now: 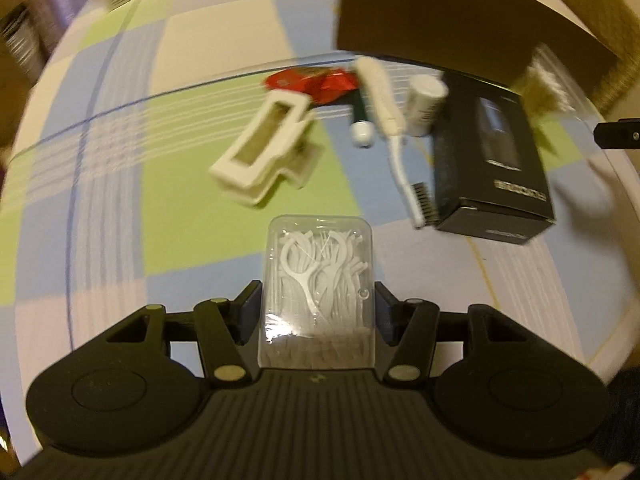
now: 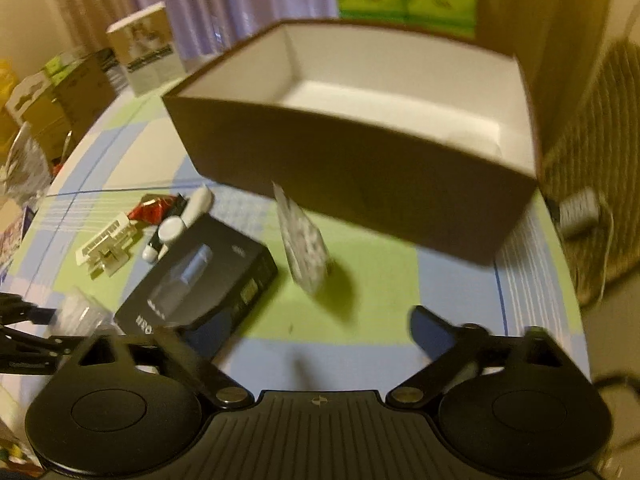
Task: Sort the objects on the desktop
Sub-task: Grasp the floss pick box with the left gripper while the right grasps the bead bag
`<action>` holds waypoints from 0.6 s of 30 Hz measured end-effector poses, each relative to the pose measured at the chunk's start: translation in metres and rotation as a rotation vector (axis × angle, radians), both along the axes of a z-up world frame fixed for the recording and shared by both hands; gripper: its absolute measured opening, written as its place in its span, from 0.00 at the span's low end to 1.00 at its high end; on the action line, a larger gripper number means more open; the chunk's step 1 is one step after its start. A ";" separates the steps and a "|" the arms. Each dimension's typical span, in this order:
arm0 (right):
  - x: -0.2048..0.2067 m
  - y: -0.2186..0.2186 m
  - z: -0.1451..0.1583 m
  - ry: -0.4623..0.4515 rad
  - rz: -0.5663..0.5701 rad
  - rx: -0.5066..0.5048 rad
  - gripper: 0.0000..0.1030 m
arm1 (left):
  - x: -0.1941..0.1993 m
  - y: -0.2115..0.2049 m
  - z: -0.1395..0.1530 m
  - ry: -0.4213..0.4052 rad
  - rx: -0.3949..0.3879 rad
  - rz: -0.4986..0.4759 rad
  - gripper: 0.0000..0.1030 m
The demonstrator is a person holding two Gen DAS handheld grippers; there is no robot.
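- Step in hand, as judged from the pictures: you are carrying one item toward the container. Your left tool [image 1: 318, 300] is clamped on the clear floss-pick case [image 1: 318, 280]; both finger pads press its long sides, and the case appears lifted off the desk [image 1: 120, 208].
- Your right tool [image 2: 296, 344] stands wide with nothing between its fingers. A small patterned packet [image 2: 306, 248] sits just ahead of it at 12 o'clock, blurred and apparently tilted on edge; whether it touches the desk cannot be told.
- The open brown box [image 2: 360, 176], white inside, lies beyond the packet at 12 to 1 o'clock in the right wrist view. No contents are visible in it.
- Still on the desk, in the left wrist view: white clip [image 1: 260, 152] at 11 o'clock, red wrapper [image 1: 316, 84] and white bottle [image 1: 424, 106] near 12, white comb [image 1: 396, 140] and black carton [image 1: 492, 168] at 1 o'clock.
- Next move, as a judgement: swing the left tool toward 1 o'clock, clear the box's near wall, lower the case inside, then spread the fingers. Keep clear of the black carton on the way.
- Writing: the black carton carries pale lettering, too blurred to read. A printed carton [image 2: 146, 52] at the far desk edge is likewise illegible.
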State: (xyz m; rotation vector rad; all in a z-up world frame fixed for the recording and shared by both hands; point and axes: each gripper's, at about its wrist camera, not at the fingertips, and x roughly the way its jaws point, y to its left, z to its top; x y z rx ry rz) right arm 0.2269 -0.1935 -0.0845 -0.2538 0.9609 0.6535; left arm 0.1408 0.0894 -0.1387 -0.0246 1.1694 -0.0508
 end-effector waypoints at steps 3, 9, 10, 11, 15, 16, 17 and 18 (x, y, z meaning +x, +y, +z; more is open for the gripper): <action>0.008 0.008 -0.002 -0.018 0.028 0.011 0.69 | -0.002 0.008 0.001 0.006 -0.001 0.103 0.51; 0.021 0.025 -0.007 -0.052 0.105 -0.001 0.63 | -0.003 0.022 0.002 -0.004 -0.010 0.199 0.51; 0.023 0.028 -0.009 -0.055 0.117 -0.010 0.62 | -0.003 0.022 0.002 -0.005 -0.011 0.206 0.51; 0.025 0.032 -0.012 -0.060 0.130 -0.020 0.61 | -0.002 0.022 0.001 -0.009 -0.007 0.210 0.51; 0.031 0.040 -0.020 -0.063 0.165 -0.044 0.52 | -0.001 0.019 0.000 -0.024 0.009 0.221 0.51; 0.032 0.042 -0.022 -0.064 0.175 -0.047 0.50 | 0.000 0.019 -0.001 -0.028 0.012 0.222 0.51; 0.032 0.044 -0.024 -0.065 0.186 -0.053 0.46 | 0.000 0.019 -0.001 -0.031 0.014 0.224 0.51; 0.032 0.045 -0.025 -0.065 0.193 -0.060 0.38 | 0.001 0.019 -0.002 -0.033 0.016 0.225 0.51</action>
